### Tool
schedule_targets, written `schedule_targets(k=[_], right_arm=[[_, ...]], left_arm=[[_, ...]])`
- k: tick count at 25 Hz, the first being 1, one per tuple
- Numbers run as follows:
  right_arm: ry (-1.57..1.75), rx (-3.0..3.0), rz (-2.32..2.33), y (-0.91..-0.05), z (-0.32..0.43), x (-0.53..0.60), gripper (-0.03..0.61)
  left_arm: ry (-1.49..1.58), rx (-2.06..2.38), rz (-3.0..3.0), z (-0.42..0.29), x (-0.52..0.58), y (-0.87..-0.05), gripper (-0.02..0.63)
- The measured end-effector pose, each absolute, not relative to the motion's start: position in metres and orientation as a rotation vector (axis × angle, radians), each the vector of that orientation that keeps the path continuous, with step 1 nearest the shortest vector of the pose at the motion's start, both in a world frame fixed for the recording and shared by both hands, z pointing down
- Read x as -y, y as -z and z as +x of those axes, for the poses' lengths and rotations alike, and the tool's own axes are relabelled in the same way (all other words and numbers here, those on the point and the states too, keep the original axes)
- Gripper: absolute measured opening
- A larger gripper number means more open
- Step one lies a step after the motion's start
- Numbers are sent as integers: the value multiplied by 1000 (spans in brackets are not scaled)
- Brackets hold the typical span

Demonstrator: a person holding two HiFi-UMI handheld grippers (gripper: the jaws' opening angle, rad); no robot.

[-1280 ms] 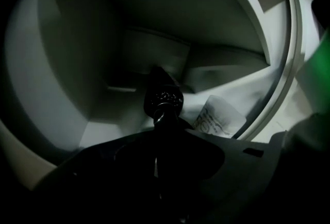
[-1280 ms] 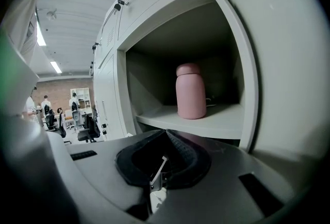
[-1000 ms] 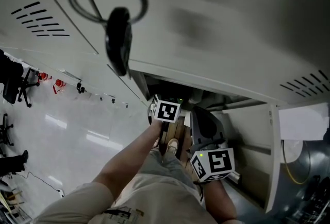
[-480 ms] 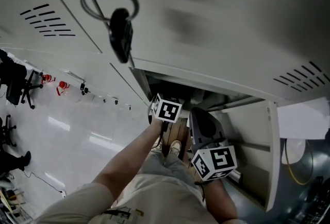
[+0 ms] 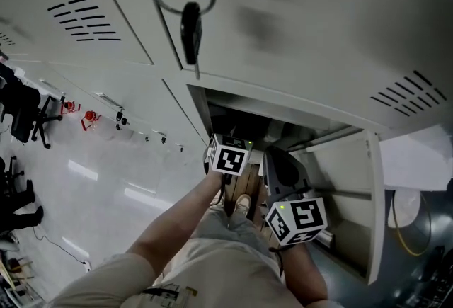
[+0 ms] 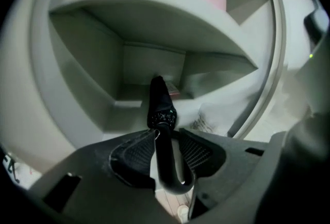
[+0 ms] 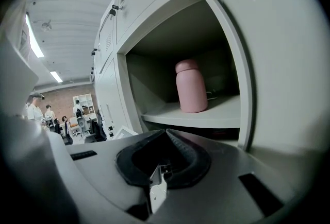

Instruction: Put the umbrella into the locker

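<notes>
A black folded umbrella (image 6: 161,102) lies in the lower compartment of the open locker (image 6: 93,63), tip toward the back wall. Its hooked handle (image 6: 172,179) runs back between the pads of my left gripper (image 6: 167,134). These jaws have just been opening and stand apart, with a gap beside the handle. In the head view the left gripper's marker cube (image 5: 228,156) sits at the locker's mouth (image 5: 241,122). My right gripper (image 7: 165,133) is shut on nothing and faces the upper shelf; its cube (image 5: 296,218) is lower right.
A pink bottle (image 7: 191,86) stands on the shelf (image 7: 206,115) above the umbrella. The locker door (image 5: 347,193) hangs open on the right. A key (image 5: 191,23) dangles from a higher lock. People and office chairs (image 7: 77,120) are far off at the left.
The head view has shifted, so the dangling key now sits higher and further right. Both marker cubes have stayed at the locker's mouth, almost in place.
</notes>
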State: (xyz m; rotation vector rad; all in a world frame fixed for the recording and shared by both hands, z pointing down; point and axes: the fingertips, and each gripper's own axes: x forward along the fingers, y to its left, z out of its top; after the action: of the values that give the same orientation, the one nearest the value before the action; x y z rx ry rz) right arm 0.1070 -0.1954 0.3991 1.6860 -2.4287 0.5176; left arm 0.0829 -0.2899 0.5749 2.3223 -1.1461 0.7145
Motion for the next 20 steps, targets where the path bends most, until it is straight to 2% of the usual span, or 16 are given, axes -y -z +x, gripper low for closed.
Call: schedule_targets(k=[11, 20], right_arm=[[-467, 2462, 1681, -379, 104, 193, 8], [-235, 2459, 1679, -339, 100, 188, 8]], left_arm=[[-610, 1158, 2480, 64, 263, -503, 140], [-469, 1197, 2609, 41, 241, -405, 120]])
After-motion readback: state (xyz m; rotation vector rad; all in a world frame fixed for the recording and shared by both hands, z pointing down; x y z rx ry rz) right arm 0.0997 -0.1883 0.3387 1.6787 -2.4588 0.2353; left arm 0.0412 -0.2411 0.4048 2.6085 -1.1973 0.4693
